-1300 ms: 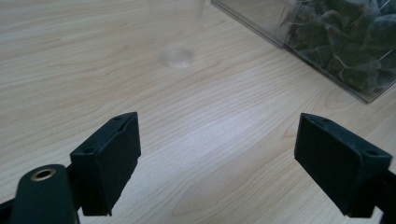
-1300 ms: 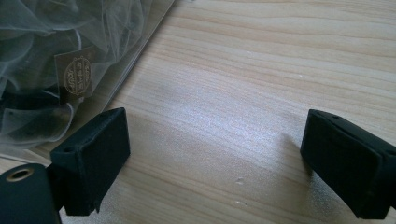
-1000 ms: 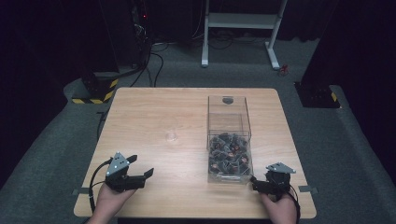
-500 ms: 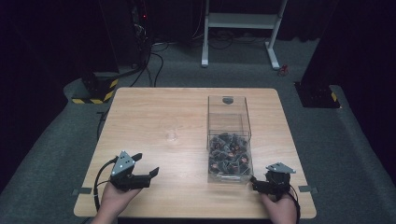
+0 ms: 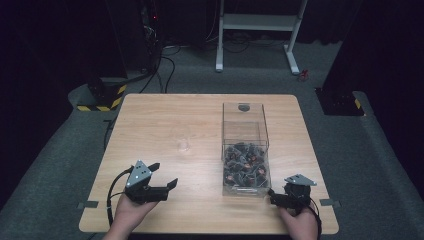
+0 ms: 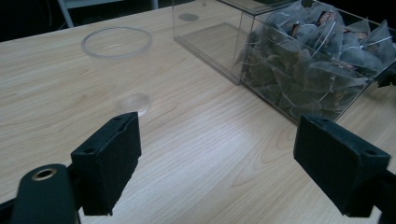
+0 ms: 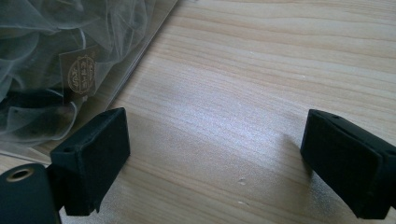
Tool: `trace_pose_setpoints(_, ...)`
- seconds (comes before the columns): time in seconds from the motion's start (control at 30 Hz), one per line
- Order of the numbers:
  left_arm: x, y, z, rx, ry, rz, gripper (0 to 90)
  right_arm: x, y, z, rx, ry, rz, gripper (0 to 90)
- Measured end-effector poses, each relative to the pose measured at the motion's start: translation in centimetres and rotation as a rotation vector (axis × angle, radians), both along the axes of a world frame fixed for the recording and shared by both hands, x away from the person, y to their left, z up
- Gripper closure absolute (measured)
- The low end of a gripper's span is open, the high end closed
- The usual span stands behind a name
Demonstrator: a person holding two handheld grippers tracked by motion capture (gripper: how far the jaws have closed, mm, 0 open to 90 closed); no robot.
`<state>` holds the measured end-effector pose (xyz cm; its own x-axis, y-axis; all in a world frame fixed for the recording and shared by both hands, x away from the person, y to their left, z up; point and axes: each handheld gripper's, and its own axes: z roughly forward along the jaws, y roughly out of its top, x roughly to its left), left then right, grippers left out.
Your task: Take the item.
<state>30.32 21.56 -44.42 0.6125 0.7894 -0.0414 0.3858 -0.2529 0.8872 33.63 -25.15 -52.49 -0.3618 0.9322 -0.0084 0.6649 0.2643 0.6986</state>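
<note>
On the desk (image 5: 165,125): clear box (image 5: 245,150) of tea bags (image 6: 317,56), just beside right claw (image 5: 280,197), jaws wide; left claw (image 5: 162,177) apart, wide, empty.

No legible text. Tea bag tag (image 7: 80,71) inside clear box (image 7: 140,51), just beyond the right gripper's (image 7: 224,168) left jaw, has round gold emblem; characters too small to read.
</note>
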Motion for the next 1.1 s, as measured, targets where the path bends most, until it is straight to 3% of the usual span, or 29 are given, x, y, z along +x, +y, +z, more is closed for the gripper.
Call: trace_pose_setpoints(1.1,1.3,-3.2,1.2,-0.029,-0.02,-0.07,16.2,0.0,0.0,0.0,0.0,0.002,0.0,7.9)
